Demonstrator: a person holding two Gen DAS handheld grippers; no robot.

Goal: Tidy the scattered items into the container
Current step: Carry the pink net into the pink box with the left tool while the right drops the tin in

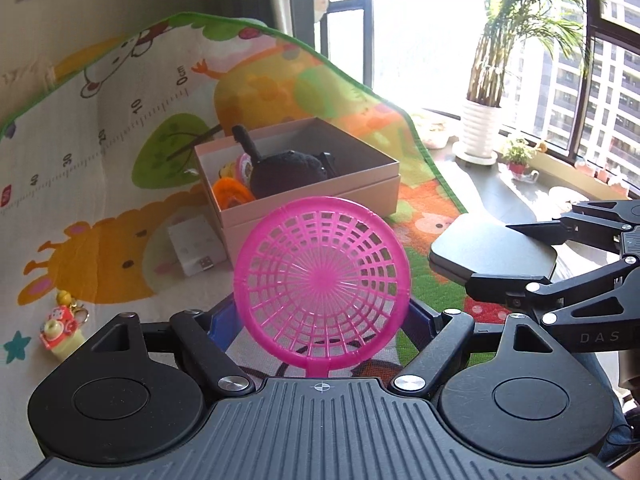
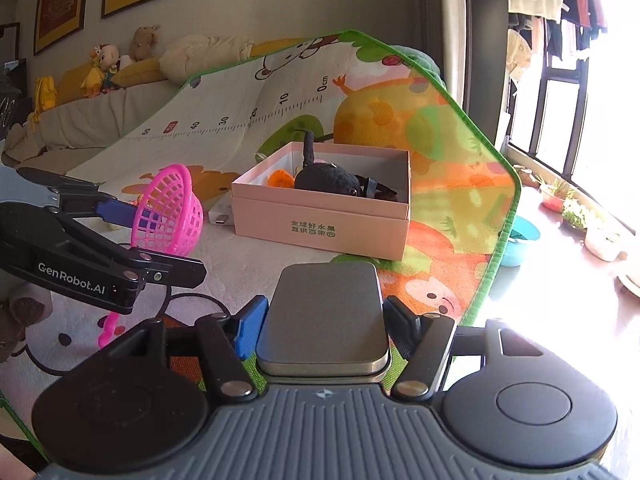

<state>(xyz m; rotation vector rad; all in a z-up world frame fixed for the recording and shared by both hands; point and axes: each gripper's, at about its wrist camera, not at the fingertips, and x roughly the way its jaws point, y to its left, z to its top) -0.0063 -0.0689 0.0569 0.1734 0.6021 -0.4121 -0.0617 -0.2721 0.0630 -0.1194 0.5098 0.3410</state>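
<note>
The left gripper (image 2: 132, 216) pinches the pink basket (image 1: 322, 284) between its fingers, lifted for transfer. The right gripper (image 2: 324, 320) clamps the grey tin (image 2: 326, 316) flat. The pink box (image 2: 324, 216) stands ahead on the play mat (image 2: 440, 184), partly filled by a black plush toy (image 2: 328, 178). A white adapter (image 1: 194, 246) and a keychain charm (image 1: 60, 330) lie outside it.

Both wrist views close, low, facing shared pink box (image 1: 304, 184) (image 2: 324, 216).
</note>
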